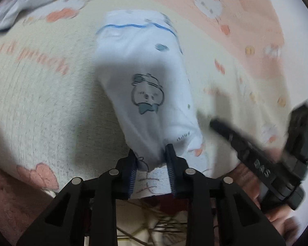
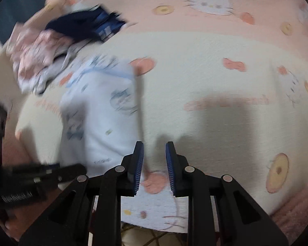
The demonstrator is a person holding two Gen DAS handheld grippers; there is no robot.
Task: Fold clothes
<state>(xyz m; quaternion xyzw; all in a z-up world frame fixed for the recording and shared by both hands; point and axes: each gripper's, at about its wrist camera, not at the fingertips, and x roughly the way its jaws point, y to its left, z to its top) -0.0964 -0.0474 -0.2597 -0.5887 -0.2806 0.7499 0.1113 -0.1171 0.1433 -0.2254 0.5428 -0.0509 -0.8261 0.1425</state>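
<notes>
A cream-and-pink cartoon-print blanket (image 2: 205, 65) covers the work surface, its near edge falling away just under both grippers. On it lies the task's thing, a white printed garment (image 1: 145, 78), narrowed lengthwise, its blue-trimmed far end flat on the blanket and its near end raised. The left gripper (image 1: 152, 153) is clenched on that near end, cloth bunched between the blue pads. The right gripper (image 2: 154, 153) stands released just beside the garment's right edge, jaws apart with only blanket showing between them.

With one narrow pinch carrying the cloth, a sideways pull would likely skew the fold or drag the far end out of line; a slip would drop the end over the blanket's near edge. A pile of other clothes (image 2: 49, 47), pink, grey and navy, crowds the far left, near the garment's top corner. Open blanket lies to the right and beyond, free for laying the fold.
</notes>
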